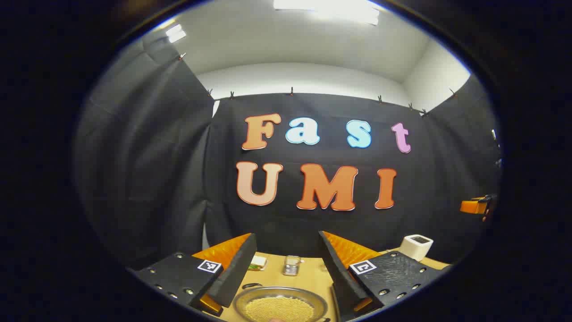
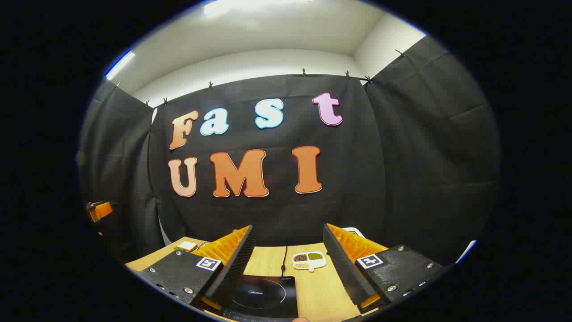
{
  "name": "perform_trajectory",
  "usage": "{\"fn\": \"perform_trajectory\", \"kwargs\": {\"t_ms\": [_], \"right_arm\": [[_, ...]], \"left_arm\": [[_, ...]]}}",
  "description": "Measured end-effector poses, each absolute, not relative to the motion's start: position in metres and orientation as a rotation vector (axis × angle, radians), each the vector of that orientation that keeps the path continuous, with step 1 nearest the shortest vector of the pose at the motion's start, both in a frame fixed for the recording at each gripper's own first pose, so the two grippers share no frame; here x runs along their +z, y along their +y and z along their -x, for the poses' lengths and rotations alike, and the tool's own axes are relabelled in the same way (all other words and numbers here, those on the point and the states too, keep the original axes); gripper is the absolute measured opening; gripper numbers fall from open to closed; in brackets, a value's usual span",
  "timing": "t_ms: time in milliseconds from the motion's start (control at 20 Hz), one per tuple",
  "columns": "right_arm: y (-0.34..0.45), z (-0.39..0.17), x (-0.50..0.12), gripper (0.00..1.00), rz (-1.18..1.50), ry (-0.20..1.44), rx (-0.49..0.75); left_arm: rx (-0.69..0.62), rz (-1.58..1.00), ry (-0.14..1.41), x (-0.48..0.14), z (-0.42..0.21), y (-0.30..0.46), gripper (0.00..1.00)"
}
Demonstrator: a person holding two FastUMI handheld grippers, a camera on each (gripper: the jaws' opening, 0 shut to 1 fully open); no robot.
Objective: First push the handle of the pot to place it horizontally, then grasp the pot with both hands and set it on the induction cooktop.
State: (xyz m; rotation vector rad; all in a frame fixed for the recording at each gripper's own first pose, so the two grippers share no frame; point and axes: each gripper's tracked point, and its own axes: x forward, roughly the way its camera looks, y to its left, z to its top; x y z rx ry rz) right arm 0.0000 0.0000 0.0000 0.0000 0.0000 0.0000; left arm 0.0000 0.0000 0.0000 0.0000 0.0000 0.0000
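Your left gripper point(image 1: 286, 277) hangs wide open above the grain-filled pot point(image 1: 280, 306) — its handle is hidden. Your right gripper point(image 2: 288, 273), equally wide, hovers over the cooktop point(image 2: 263, 295). Find the handle first, then push gently — grain may spill.

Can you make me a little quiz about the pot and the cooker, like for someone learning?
1. True or false: the pot sits on the cooktop.
2. What fills the pot? A) yellow grains B) water C) nothing
3. Fill in: both grippers' jaws stand ____.

Key
1. False. In the left gripper view the pot rests on the table ahead of the left gripper; in the right gripper view the cooktop ahead of the right gripper is bare.
2. A
3. open
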Motion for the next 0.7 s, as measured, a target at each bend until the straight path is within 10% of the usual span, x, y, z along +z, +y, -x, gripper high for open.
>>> {"fn": "perform_trajectory", "kwargs": {"t_ms": [700], "right_arm": [[0.026, 0.011, -0.012, 1.0, 0.054, -0.004, 0.01]], "left_arm": [[-0.077, 0.041, 0.076, -0.038, -0.011, -0.018, 0.89]]}}
